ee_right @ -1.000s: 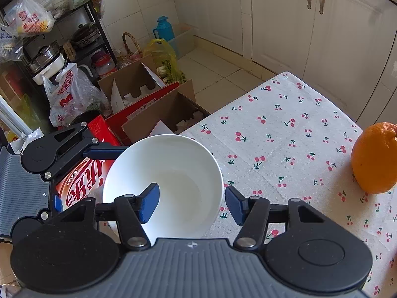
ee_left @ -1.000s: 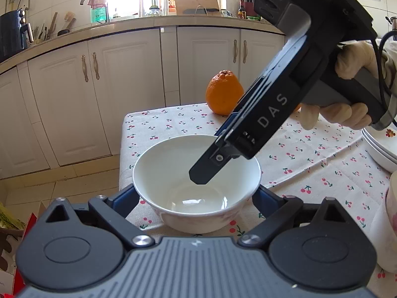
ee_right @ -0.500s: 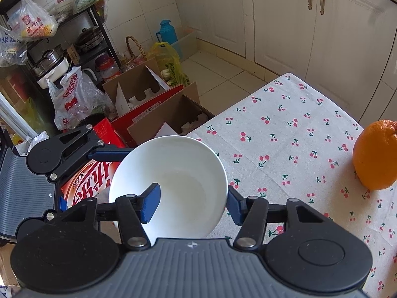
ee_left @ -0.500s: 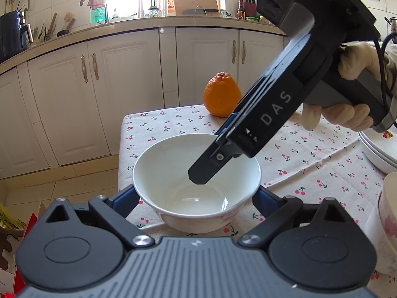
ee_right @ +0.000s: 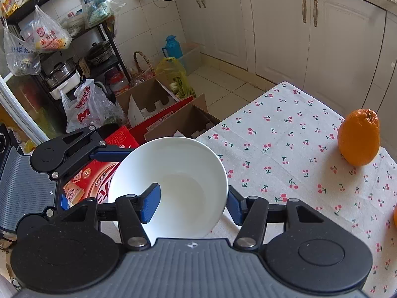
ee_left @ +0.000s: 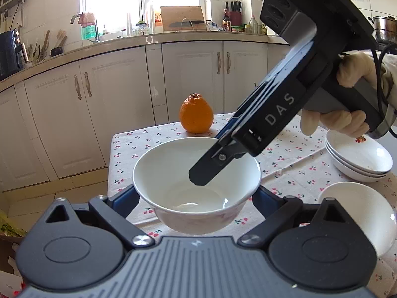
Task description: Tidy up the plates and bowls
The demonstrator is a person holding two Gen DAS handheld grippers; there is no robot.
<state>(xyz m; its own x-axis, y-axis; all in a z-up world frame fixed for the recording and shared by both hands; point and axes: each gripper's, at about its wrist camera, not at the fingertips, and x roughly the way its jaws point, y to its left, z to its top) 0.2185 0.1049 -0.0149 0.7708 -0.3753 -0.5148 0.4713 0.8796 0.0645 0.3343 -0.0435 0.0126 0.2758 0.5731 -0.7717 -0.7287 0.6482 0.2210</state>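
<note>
A plain white bowl [ee_left: 173, 173] hangs a little above the cherry-print tablecloth [ee_left: 297, 154], near the table's left edge. My left gripper [ee_left: 193, 193] spans the bowl's full width, a blue pad pressed on each side. My right gripper [ee_right: 192, 198] is shut on the bowl's [ee_right: 173, 168] wall, one pad inside and one outside. In the left wrist view the right gripper [ee_left: 213, 154] reaches down into the bowl, held by a gloved hand [ee_left: 347, 121]. A stack of white shallow plates [ee_left: 359, 159] and a second white bowl [ee_left: 357, 213] sit to the right.
An orange [ee_left: 196, 116] stands near the table's far edge, also the orange [ee_right: 358, 136] in the right wrist view. Open cardboard boxes [ee_right: 173, 114] and bags crowd the floor beside the table. White cabinets [ee_left: 99, 114] line the wall beyond.
Both grippers have risen with the bowl and shifted sideways toward the plates. The plate stack and second bowl now show more fully on the right. Neither grip has altered.
</note>
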